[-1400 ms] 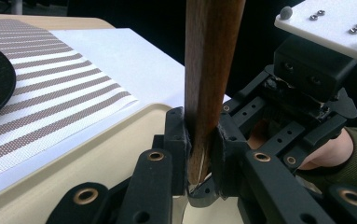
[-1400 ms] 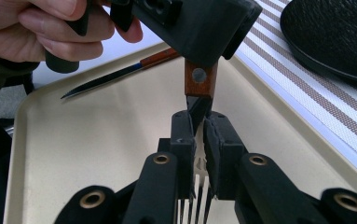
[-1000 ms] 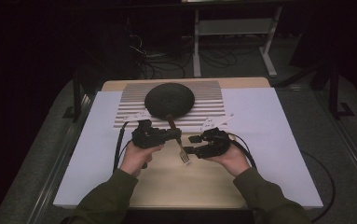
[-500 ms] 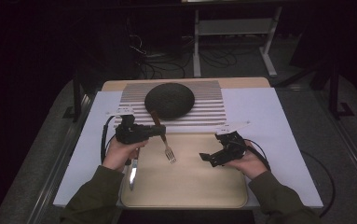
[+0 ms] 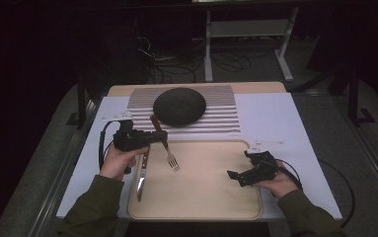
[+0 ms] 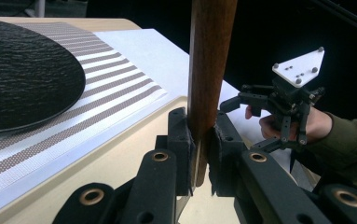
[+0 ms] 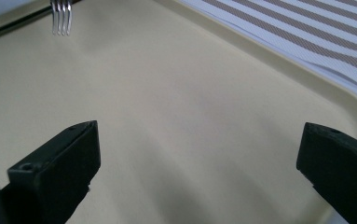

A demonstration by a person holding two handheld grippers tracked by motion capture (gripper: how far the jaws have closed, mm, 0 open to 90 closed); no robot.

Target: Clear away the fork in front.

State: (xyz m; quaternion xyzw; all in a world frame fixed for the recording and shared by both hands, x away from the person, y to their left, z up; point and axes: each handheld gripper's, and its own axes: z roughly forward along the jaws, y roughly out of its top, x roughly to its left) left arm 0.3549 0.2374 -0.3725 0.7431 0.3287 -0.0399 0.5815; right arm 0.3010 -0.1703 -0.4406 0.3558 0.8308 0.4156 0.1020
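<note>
My left claw (image 5: 153,136) was clenched on the fork (image 5: 166,149) by its wooden handle, tines hanging over the tray (image 5: 211,207) near its left edge, just right of the knife (image 5: 141,173) lying there. Right claw (image 5: 236,176) was released, jaws having just opened wide with nothing between them, over the tray's right side. I judged the fork light and stiff, with a grippy wooden handle and slick metal tines, so mid-handle was the place to hold. The plate (image 5: 179,105) sat beyond the tray.

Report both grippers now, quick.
Left gripper: shut on the fork, jaws clamping its wooden handle.
Right gripper: open, nothing between the jaws.
</note>
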